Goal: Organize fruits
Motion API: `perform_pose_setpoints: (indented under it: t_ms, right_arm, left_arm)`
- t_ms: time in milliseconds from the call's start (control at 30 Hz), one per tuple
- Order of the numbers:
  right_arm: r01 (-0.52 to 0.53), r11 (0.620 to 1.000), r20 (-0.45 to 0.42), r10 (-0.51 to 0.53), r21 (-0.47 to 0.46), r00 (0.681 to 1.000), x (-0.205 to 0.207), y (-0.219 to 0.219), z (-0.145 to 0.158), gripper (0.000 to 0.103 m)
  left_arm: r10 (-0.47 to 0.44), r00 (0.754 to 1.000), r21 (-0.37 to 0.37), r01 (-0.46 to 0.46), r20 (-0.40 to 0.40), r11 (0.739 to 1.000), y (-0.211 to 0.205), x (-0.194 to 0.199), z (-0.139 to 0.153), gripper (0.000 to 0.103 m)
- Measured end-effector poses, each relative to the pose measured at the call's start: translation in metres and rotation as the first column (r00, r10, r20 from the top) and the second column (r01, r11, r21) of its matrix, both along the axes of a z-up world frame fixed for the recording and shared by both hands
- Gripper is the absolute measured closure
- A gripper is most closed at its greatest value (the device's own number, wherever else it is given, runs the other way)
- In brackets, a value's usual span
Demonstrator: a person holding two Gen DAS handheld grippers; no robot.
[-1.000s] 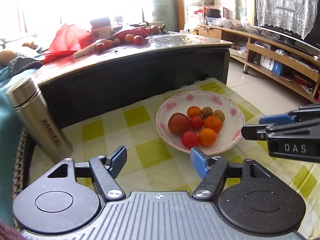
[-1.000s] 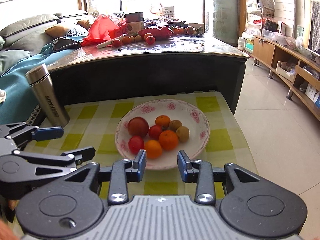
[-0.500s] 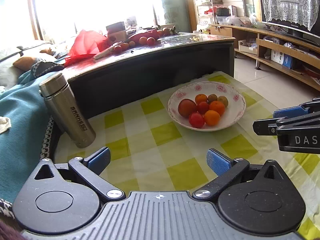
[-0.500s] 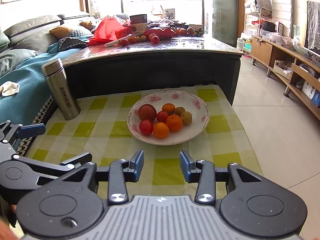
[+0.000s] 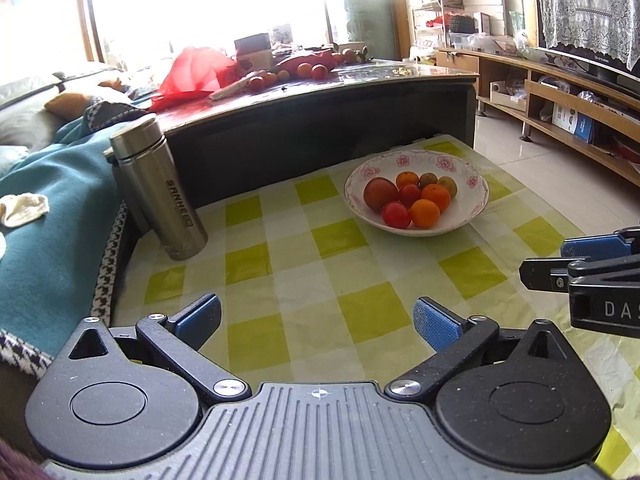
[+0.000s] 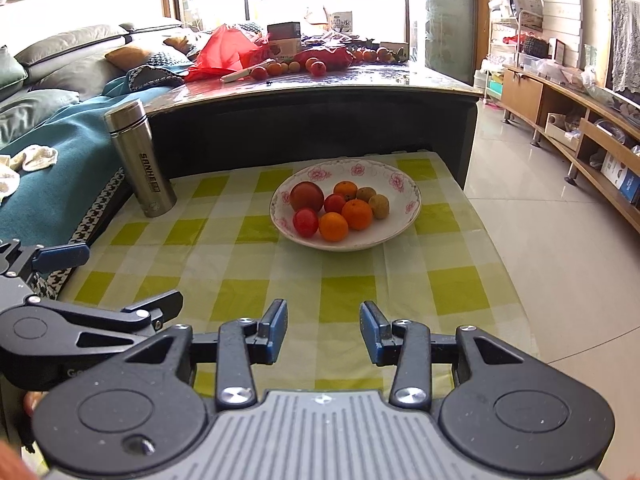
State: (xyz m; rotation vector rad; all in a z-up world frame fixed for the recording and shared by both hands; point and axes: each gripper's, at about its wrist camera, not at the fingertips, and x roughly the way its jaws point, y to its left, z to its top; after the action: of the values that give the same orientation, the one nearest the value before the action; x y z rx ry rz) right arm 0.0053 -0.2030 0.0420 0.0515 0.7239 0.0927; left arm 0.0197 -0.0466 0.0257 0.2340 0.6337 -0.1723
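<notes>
Over checked cloth — both claws spread, empty.

Left claw and right claw both gape empty.

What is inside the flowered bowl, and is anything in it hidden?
The bowl holds seven visible fruits: one big red fruit, two small red ones, three oranges and two brownish fruits. Anything beneath the pile is covered.

Right gripper frame-cut, distant fruit tiny
</notes>
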Motion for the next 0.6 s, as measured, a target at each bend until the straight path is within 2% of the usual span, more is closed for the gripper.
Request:
perform_pose_setpoints:
  t_ms: [600]
  right_arm:
    - [-0.025, 1.000, -0.007, 0.024, -0.018, 1.000, -0.025, 0.012, -0.004, 0.058]
  left_arm:
    - [0.007, 0.999, -0.003, -0.007, -0.035, 1.000, 0.003, -0.024, -0.006, 0.000]
